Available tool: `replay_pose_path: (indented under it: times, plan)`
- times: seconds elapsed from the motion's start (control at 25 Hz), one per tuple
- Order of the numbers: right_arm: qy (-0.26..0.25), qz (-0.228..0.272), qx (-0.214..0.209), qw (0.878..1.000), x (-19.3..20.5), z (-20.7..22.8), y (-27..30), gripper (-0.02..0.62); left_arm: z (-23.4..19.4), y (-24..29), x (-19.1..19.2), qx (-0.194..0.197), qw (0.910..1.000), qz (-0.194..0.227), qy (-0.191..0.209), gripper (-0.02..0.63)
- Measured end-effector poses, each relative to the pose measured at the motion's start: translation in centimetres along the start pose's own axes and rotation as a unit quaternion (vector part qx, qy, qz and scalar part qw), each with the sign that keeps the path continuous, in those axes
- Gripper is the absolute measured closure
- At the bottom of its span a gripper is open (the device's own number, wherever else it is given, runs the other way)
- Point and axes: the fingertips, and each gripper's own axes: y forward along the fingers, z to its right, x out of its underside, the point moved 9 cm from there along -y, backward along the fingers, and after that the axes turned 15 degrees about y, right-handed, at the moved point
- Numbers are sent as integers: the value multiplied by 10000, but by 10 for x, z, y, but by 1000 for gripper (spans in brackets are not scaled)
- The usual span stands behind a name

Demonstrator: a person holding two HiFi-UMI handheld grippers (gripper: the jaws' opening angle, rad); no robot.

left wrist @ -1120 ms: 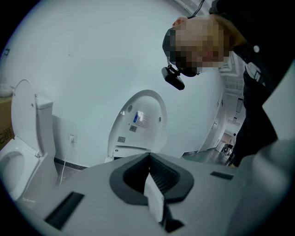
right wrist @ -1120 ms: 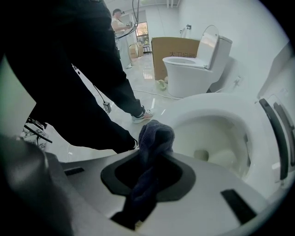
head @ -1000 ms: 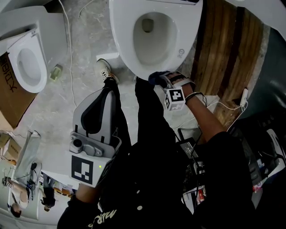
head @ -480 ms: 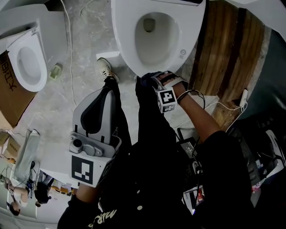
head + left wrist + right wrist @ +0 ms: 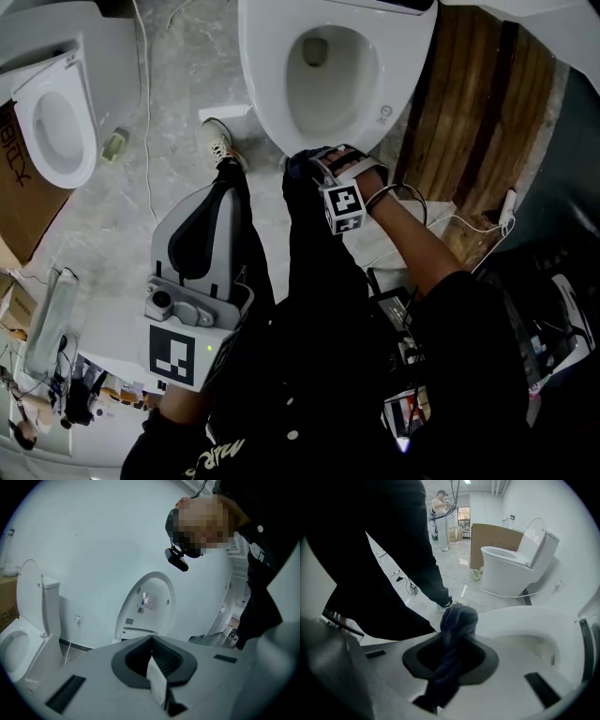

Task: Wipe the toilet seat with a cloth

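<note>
Right gripper view: cloth clamped; box print illegible.

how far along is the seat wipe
Done: the cloth is clamped in the right gripper. In hand: it is at the front edge of the seat. Left: the sides and back of the seat. No wet marks show, so how much has been wiped cannot be told. The left gripper is shut, empty and held away from the seat.
</note>
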Motion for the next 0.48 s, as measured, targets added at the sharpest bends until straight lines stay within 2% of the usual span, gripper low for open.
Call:
replay_pose_path:
  times: [0.48]
  plan:
    - [222, 201, 130, 9995, -27, 32, 9, 511, -13, -6, 5, -130, 9999, 8, -102, 595]
